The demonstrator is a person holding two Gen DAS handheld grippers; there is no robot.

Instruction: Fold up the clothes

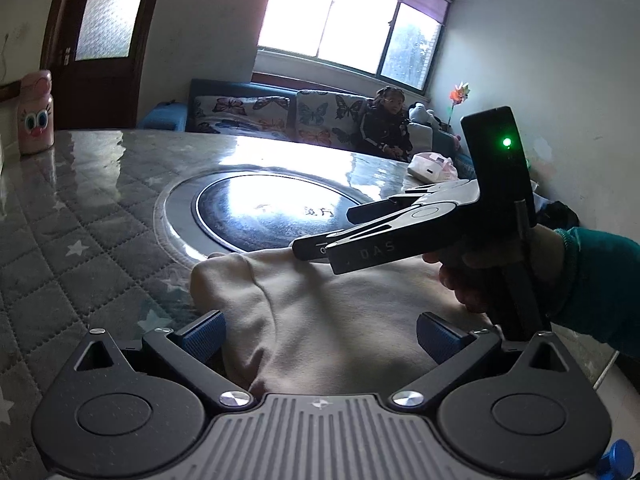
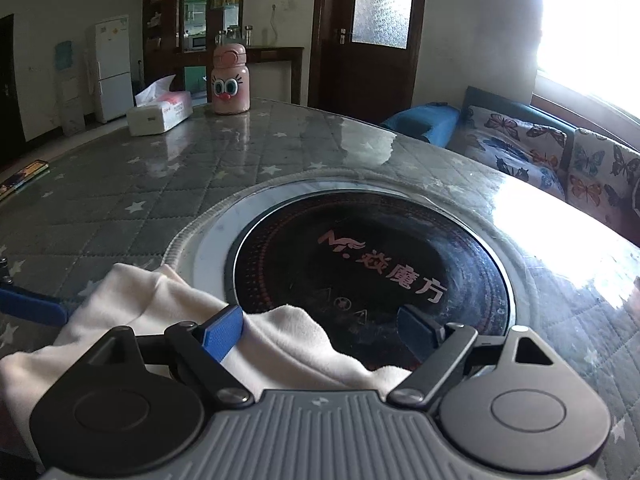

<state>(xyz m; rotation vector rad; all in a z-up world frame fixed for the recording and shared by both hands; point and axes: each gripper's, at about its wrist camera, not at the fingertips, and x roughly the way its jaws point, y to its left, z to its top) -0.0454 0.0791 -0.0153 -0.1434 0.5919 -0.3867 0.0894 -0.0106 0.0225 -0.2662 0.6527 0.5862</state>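
Observation:
A cream garment (image 1: pixel 320 312) lies bunched on the quilted table, its far edge reaching the round black cooktop (image 1: pixel 264 216). My left gripper (image 1: pixel 320 336) is open, its blue pads spread wide just above the cloth. My right gripper (image 1: pixel 316 254) comes in from the right over the garment's far edge, held by a hand in a teal sleeve. In the right wrist view the right gripper (image 2: pixel 324 332) is open, with the garment (image 2: pixel 168 312) under its left pad and the cooktop (image 2: pixel 372 264) ahead. A blue finger of the left gripper (image 2: pixel 32 308) shows at the left edge.
A pink cartoon bottle (image 2: pixel 230 80) and a white tissue box (image 2: pixel 160 112) stand at the table's far side. Books (image 2: pixel 24 178) lie at the left edge. A butterfly-print sofa (image 1: pixel 280 116) with a seated child (image 1: pixel 386 124) is beyond the table. A pink-white packet (image 1: pixel 432 166) lies far right.

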